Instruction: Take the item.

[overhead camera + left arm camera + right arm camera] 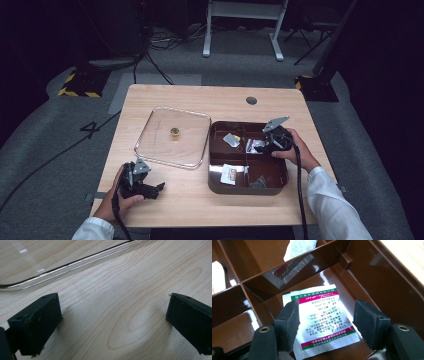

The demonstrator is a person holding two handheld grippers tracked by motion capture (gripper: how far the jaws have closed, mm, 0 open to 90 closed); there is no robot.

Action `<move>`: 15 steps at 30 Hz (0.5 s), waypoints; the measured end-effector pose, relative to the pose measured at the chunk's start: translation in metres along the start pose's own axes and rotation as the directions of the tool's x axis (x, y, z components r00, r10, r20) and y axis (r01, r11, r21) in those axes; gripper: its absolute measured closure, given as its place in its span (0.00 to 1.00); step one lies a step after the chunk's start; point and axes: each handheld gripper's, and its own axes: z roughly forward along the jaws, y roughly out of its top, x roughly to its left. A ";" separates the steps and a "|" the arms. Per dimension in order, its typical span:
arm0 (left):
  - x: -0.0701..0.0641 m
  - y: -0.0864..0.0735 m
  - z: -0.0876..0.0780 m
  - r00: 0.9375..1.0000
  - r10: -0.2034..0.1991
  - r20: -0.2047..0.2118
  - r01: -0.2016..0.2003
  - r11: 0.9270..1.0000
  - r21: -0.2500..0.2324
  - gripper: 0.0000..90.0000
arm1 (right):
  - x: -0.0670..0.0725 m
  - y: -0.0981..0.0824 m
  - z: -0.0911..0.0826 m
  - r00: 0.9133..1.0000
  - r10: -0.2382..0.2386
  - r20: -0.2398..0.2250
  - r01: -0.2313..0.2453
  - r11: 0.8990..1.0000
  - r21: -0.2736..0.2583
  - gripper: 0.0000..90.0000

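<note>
Right gripper (325, 322) hangs low inside the brown divided tray (248, 189), its jaws apart and straddling a flat white packet (324, 322) with green and pink bands of print. The packet lies on the floor of the tray's far right compartment, and the pads stand either side of it without pressing, so nothing is held yet. Left gripper (112, 322) rests near the front left of the wooden surface (190, 200), jaws wide apart over bare wood, just beside the rim of the clear lid (172, 137) that lies flat next to the tray.

By my reading, the work is at an early stage: the lid is already off, the packet is lined up for a pinch, and the closing, lifting and moving are all left to do. Other small sachets sit in neighbouring compartments, untouched.
</note>
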 end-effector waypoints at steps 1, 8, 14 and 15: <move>0.000 0.000 0.000 1.000 0.000 0.000 0.000 1.000 0.000 0.00 | 0.000 0.000 0.000 1.000 0.000 0.000 0.000 1.000 0.000 0.44; 0.000 0.000 0.000 1.000 0.002 0.001 -0.002 1.000 0.000 0.00 | -0.006 0.005 0.014 1.000 -0.009 -0.025 0.010 0.997 0.071 0.41; 0.000 0.000 0.000 1.000 0.002 0.001 -0.002 1.000 0.000 0.00 | -0.006 0.005 0.014 1.000 -0.009 -0.025 0.010 0.997 0.071 0.41; 0.000 0.000 0.000 1.000 0.002 0.001 -0.002 1.000 0.000 0.00 | -0.006 0.005 0.014 1.000 -0.009 -0.025 0.010 0.997 0.071 0.41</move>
